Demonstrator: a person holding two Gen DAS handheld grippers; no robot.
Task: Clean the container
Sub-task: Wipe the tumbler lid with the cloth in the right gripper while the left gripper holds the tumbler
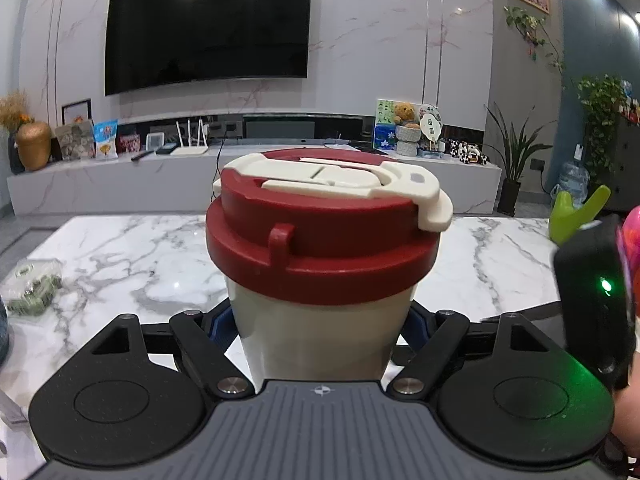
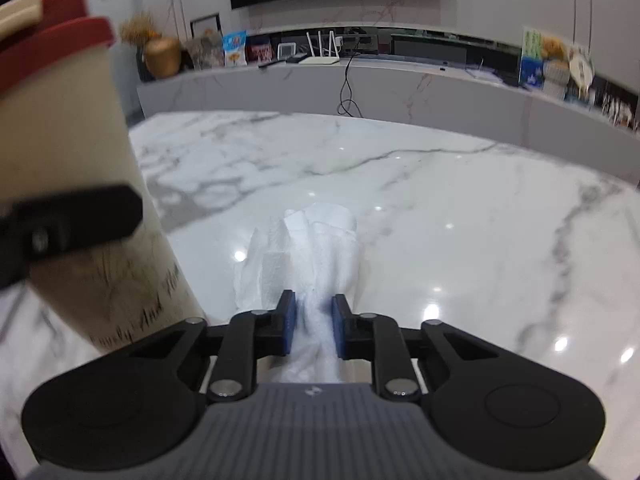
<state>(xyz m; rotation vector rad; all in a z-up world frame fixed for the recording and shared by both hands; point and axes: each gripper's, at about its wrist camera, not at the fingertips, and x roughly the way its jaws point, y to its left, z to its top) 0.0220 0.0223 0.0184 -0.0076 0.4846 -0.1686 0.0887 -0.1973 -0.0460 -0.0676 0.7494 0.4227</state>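
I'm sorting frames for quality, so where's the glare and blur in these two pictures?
Left wrist view: the cup clamped in the left tongs is sharp; the TV reflects ceiling lights, and straight edges bow from the fisheye. Right wrist view: bright glare spots dot the marble table; the cup at far left is blurred, while the paper towel in the right tongs stays fairly sharp.

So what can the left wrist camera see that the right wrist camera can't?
Only the left wrist view shows the top of the cup's red lid with its cream latch, and a green toy.

Only the right wrist view shows the white paper towel pinched in the right gripper, and the dark writing low on the cup.

Both show the cream cup, the marble table and the TV.
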